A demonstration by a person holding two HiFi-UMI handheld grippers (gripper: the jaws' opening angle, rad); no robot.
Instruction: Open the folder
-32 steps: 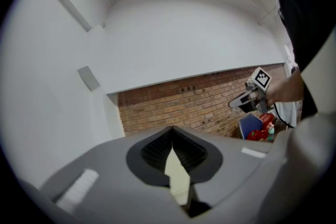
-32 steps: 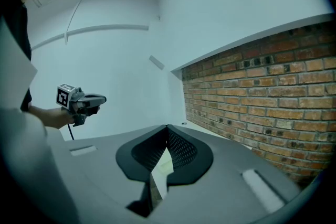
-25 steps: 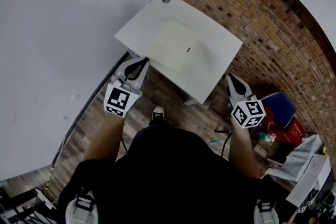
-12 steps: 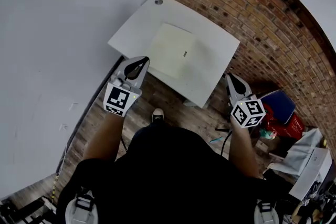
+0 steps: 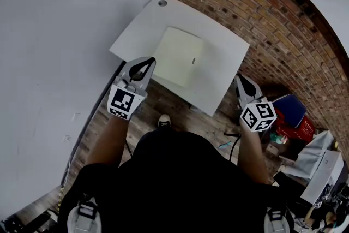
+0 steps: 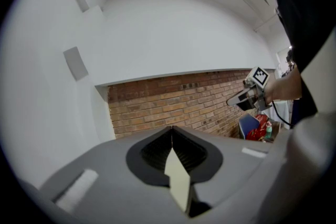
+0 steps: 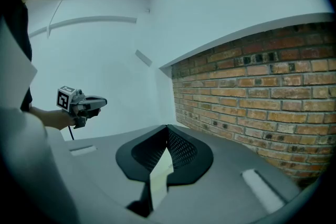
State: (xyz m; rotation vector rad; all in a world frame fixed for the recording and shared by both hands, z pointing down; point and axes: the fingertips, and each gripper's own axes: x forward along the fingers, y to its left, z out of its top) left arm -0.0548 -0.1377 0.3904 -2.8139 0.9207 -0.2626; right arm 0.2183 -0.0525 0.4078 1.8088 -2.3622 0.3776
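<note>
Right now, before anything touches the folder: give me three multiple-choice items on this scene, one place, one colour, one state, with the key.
1. The folder lies:
A. on a shelf
B. on the white table
C. on a chair

2. The folder's cover is:
A. pale yellow
B. bright blue
C. black

3. The left gripper has its jaws:
A. wide apart
B. closed on the folder
C. together, with nothing between them

Key:
1 B: the head view shows it flat on the tabletop.
2 A: the cover shows pale yellow against the white top.
3 C: in the left gripper view the tips meet and nothing is held.
</note>
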